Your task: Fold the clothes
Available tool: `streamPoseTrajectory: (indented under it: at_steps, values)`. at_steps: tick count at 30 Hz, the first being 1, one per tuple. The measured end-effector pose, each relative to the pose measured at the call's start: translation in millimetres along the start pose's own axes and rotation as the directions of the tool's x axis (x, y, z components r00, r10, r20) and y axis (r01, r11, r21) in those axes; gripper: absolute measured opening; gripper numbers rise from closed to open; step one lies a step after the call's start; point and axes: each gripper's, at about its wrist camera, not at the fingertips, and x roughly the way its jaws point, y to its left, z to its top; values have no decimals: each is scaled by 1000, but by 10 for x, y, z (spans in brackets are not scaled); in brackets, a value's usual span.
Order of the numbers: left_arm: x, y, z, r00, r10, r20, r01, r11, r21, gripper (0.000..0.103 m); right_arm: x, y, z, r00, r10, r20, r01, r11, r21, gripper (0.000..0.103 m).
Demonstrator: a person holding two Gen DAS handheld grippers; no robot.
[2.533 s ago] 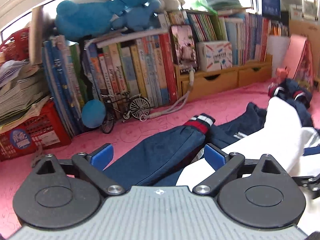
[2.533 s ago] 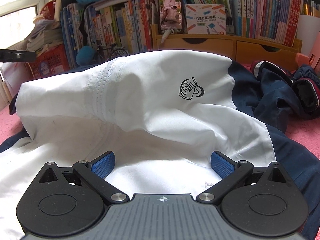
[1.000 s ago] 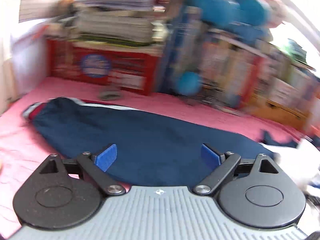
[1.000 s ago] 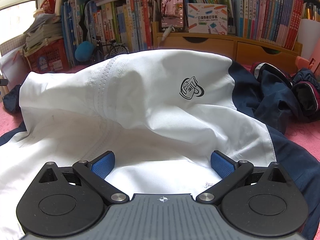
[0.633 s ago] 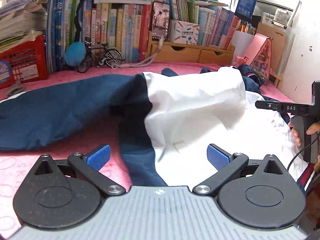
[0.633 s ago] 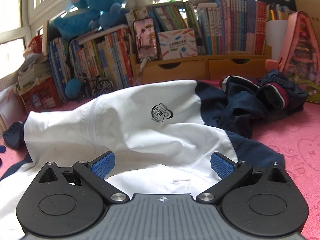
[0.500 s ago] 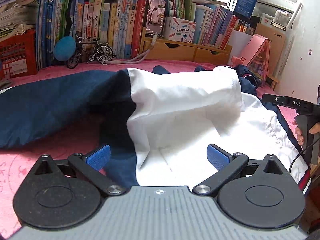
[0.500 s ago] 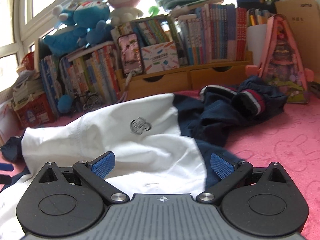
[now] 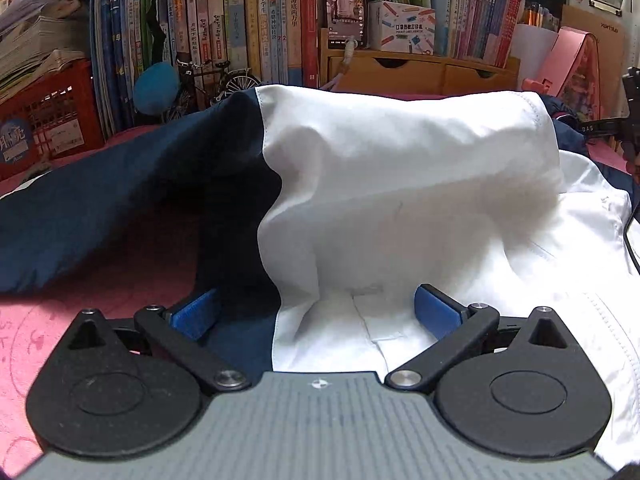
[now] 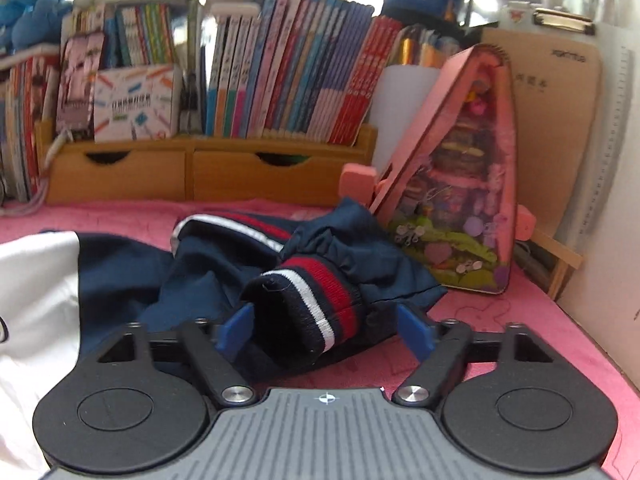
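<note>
A navy and white jacket (image 9: 380,184) lies bunched on the pink bed cover (image 9: 60,320). Its navy left sleeve (image 9: 100,196) stretches out to the left. My left gripper (image 9: 316,310) is open, its blue pads either side of the jacket's bottom hem where navy meets white. In the right wrist view the other navy sleeve (image 10: 280,256) lies crumpled, its red, white and navy striped cuff (image 10: 316,300) standing between the open fingers of my right gripper (image 10: 326,326). The white panel (image 10: 36,280) shows at the left.
Rows of books (image 9: 256,28) and a wooden drawer unit (image 10: 192,172) line the back. A red crate (image 9: 44,120) with papers stands at the left, with a toy bicycle (image 9: 216,80) beside it. A pink toy box (image 10: 452,184) leans at the right, close to the cuff.
My left gripper has swung from the spread left sleeve back to the jacket's hem and moved closer. My right gripper has turned right, from the white panel to the crumpled sleeve's cuff.
</note>
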Motion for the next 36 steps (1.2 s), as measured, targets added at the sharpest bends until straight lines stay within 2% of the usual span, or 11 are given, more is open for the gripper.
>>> streamPoseTrajectory:
  at_steps: [2, 5, 9, 12, 13, 16, 17, 22, 24, 31, 36]
  values:
    - [4, -2, -1, 1000, 0, 0, 0, 1000, 0, 103, 16, -31, 54, 999, -49, -3, 49, 999, -17, 14]
    - [16, -9, 1, 1000, 0, 0, 0, 1000, 1, 103, -226, -325, 202, 976, -183, 115, 186, 982, -15, 11]
    - [13, -23, 11, 1000, 2, 0, -2, 1000, 1, 103, -743, -1030, 486, 876, -397, 275, 387, 918, 92, 11]
    - [6, -29, 19, 1000, 3, 1, -3, 1000, 2, 103, -780, -1386, 470, 897, -401, 184, 391, 916, 91, 14]
    - [6, -30, 20, 1000, 3, 1, -3, 1000, 2, 103, -784, -1499, 459, 905, -398, 149, 389, 917, 87, 22]
    - [6, -32, 23, 1000, 3, 1, -3, 1000, 2, 103, -797, -1837, 426, 921, -388, 44, 384, 920, 77, 76]
    - [6, -32, 23, 1000, 3, 1, -3, 1000, 2, 103, -801, -1950, 416, 924, -383, 9, 382, 921, 73, 77]
    - [2, -34, 26, 1000, 4, 2, -4, 1000, 2, 103, -1020, -1492, -162, 995, -98, 27, 97, 994, 46, 98]
    - [-22, -29, 23, 1000, 13, 11, -13, 1000, -4, 103, -1121, -1217, -351, 996, 84, 19, -85, 995, 57, 98]
    - [-133, 329, 152, 993, -74, 91, 94, 967, -238, 103, -1313, -372, -535, 873, 487, -9, -484, 869, 105, 103]
    - [124, 580, 344, 990, -116, 78, 137, 917, -374, 103, -923, -171, -497, 841, 537, -73, -496, 817, 293, 103]
